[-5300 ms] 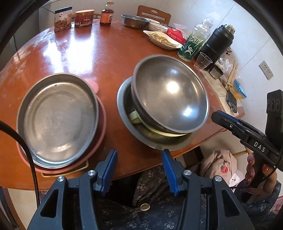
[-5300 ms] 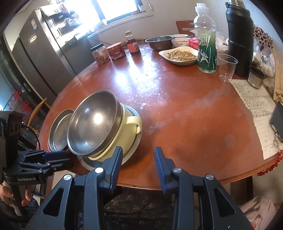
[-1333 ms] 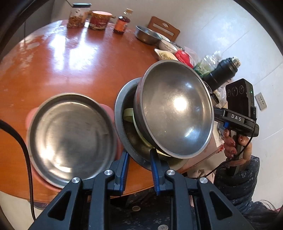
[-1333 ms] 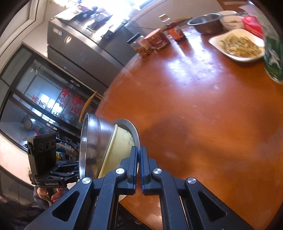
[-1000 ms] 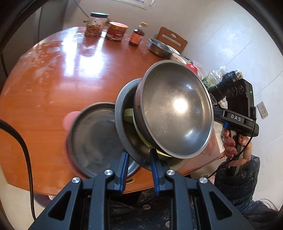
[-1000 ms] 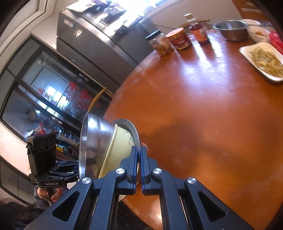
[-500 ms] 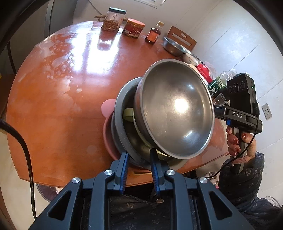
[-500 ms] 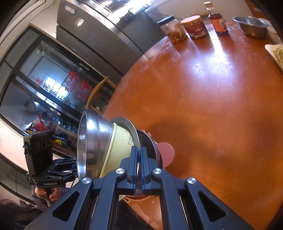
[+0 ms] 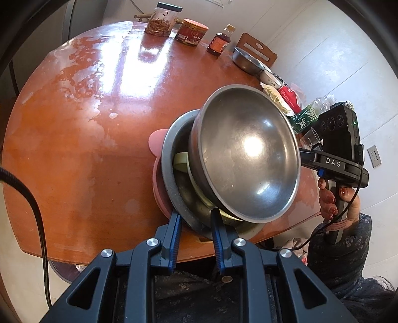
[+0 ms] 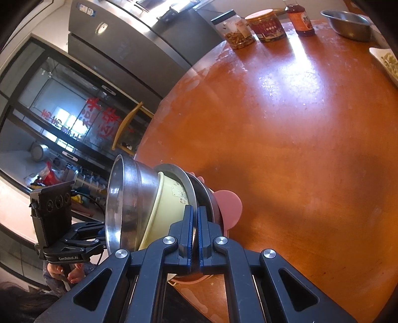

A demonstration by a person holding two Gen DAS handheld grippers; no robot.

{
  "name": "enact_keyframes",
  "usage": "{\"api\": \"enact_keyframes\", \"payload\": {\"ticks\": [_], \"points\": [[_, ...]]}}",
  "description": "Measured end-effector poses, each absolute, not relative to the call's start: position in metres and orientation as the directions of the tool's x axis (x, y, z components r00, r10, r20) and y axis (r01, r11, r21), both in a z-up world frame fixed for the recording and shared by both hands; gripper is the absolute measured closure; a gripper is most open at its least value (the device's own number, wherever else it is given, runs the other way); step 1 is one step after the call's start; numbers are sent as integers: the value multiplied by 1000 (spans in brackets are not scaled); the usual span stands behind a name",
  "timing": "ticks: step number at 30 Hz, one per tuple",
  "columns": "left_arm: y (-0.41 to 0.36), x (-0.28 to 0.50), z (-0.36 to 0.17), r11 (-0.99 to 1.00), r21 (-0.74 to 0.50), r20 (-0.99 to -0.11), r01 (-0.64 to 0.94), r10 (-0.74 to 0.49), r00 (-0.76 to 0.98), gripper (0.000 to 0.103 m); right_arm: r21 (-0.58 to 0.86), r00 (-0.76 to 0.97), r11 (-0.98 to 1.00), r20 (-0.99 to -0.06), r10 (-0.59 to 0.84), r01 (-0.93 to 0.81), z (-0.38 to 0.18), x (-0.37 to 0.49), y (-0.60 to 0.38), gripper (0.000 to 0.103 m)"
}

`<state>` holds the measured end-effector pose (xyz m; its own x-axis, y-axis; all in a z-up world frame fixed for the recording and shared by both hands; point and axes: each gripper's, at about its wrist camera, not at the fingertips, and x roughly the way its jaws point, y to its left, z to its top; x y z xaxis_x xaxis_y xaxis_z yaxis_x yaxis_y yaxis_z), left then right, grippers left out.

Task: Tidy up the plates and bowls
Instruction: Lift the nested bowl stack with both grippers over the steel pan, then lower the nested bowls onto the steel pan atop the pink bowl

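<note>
A large steel bowl sits tilted in a pale yellow bowl, which lies in a steel plate. My left gripper is shut on that plate's near rim. Shut on the opposite rim is my right gripper. The stack hangs directly over a pink plate with round ears, which carries a second steel plate. Whether the stack rests on them I cannot tell. In the left wrist view the pink plate peeks out on the left.
The round brown table carries two jars, a sauce bottle and a small steel bowl at its far edge. A green bottle and a glass stand behind the stack. A fridge stands beyond the table.
Both grippers carried the stack sideways and down, so the pink plate and its steel plate now lie under it. Both grips are unchanged.
</note>
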<state>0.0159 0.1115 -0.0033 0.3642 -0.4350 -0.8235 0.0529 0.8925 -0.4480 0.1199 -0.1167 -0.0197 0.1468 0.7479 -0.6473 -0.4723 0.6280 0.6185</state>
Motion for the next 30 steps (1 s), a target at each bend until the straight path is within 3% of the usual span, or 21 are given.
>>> {"api": "enact_keyframes", "payload": {"ticks": [18,30], "points": [[108,21,-11,890,-454,-825,44,-438,356,80,595,178,646,-655,735,-479,-17,119,-116,95],[115,14,-2,899,-436,-824,34,-415,386,79,557,239,687,-669,704,-466,-12,120,-127,80]]}}
